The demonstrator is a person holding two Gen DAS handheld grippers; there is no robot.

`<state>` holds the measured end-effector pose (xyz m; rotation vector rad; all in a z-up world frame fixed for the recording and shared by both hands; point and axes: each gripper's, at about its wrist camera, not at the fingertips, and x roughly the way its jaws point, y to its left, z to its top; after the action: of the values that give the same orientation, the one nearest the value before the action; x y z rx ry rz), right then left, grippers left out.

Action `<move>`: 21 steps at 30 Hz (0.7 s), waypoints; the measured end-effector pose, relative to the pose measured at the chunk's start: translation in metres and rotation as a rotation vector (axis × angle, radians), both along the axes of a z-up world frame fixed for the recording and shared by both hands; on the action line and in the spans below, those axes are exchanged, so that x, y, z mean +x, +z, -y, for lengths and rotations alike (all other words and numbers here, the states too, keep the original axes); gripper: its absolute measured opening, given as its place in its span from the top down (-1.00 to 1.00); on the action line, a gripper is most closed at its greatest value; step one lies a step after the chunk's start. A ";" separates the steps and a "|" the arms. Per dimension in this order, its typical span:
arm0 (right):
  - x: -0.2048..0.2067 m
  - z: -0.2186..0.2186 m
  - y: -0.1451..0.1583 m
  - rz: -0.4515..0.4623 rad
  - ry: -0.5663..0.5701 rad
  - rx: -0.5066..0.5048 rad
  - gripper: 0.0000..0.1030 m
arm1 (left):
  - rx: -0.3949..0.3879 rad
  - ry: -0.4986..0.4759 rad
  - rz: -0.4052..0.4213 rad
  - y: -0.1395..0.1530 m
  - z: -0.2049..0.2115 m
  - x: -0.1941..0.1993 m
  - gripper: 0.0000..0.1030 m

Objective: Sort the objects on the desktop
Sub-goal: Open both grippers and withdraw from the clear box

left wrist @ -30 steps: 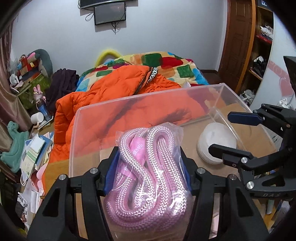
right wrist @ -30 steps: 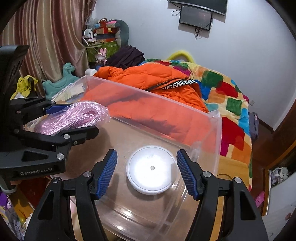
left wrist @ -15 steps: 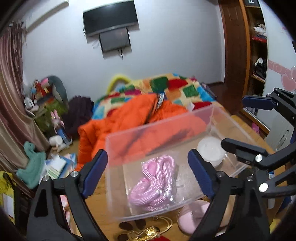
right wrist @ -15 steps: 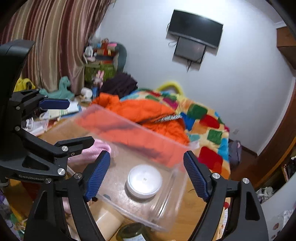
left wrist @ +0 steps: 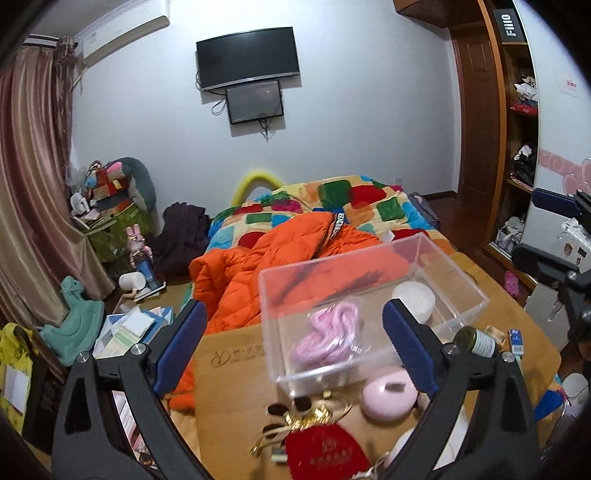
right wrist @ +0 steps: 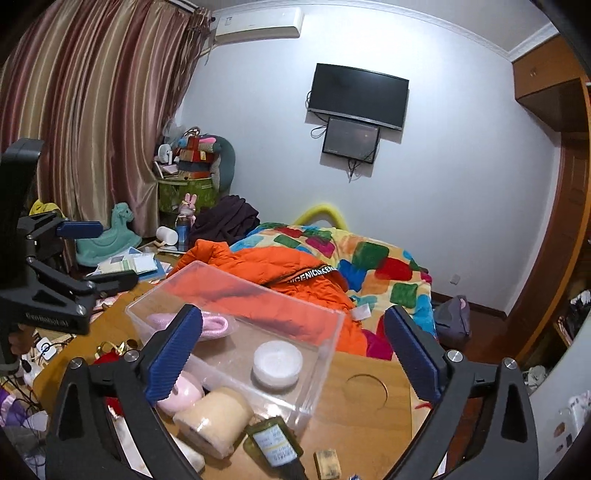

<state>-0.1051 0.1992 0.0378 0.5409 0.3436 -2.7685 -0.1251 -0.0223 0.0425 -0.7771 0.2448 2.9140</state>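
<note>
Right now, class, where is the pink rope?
The pink rope lies inside the clear box, at its left end, apart from the white round tin.

a black box high on the wooden shelving at far right reads "fiio" in white letters. the black band on the orange jacket on the bed carries repeated white letters, partly readable as "nice". the left claw body at the left bears a faint name starting "genrobot", and the print on the cardboard sheet on the tabletop is too small to read.
</note>
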 end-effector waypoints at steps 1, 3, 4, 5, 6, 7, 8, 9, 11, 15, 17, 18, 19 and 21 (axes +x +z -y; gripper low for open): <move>0.002 -0.002 -0.002 0.006 -0.005 -0.008 -0.91 | 0.004 0.007 0.002 -0.002 0.003 0.004 -0.88; 0.005 -0.007 -0.007 0.024 -0.025 -0.043 -0.91 | 0.010 0.019 0.010 -0.007 0.008 0.010 -0.89; 0.008 -0.009 -0.010 0.033 -0.031 -0.063 -0.91 | 0.010 0.025 0.014 -0.009 0.009 0.012 -0.89; 0.010 -0.012 -0.014 0.045 -0.038 -0.091 -0.91 | 0.007 0.034 0.020 -0.013 0.012 0.015 -0.89; 0.013 -0.014 -0.016 0.050 -0.042 -0.104 -0.92 | 0.005 0.042 0.025 -0.017 0.014 0.018 -0.89; 0.014 -0.016 -0.021 0.056 -0.051 -0.114 -0.92 | 0.004 0.047 0.030 -0.019 0.015 0.020 -0.89; 0.016 -0.017 -0.024 0.060 -0.060 -0.117 -0.92 | 0.003 0.052 0.043 -0.025 0.017 0.021 -0.89; 0.018 -0.018 -0.029 0.060 -0.075 -0.114 -0.92 | 0.002 0.056 0.056 -0.030 0.018 0.022 -0.89; 0.023 -0.020 -0.038 0.055 -0.095 -0.104 -0.92 | -0.001 0.056 0.081 -0.040 0.019 0.026 -0.89; 0.024 -0.025 -0.056 0.083 -0.114 -0.094 -0.92 | -0.016 0.051 0.148 -0.068 0.016 0.026 -0.89; 0.022 -0.028 -0.064 0.106 -0.124 -0.093 -0.92 | -0.026 0.041 0.180 -0.082 0.014 0.024 -0.89; 0.021 -0.029 -0.069 0.118 -0.135 -0.089 -0.92 | -0.037 0.036 0.193 -0.088 0.013 0.022 -0.89; 0.018 -0.031 -0.072 0.129 -0.143 -0.086 -0.92 | -0.056 0.038 0.211 -0.096 0.013 0.018 -0.89; 0.013 -0.036 -0.079 0.160 -0.143 -0.072 -0.92 | -0.067 0.034 0.244 -0.107 0.014 0.013 -0.89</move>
<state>-0.0917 0.2348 -0.0411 0.7912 0.1742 -2.8356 -0.1123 -0.0364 -0.0645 -1.1456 0.3086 2.8174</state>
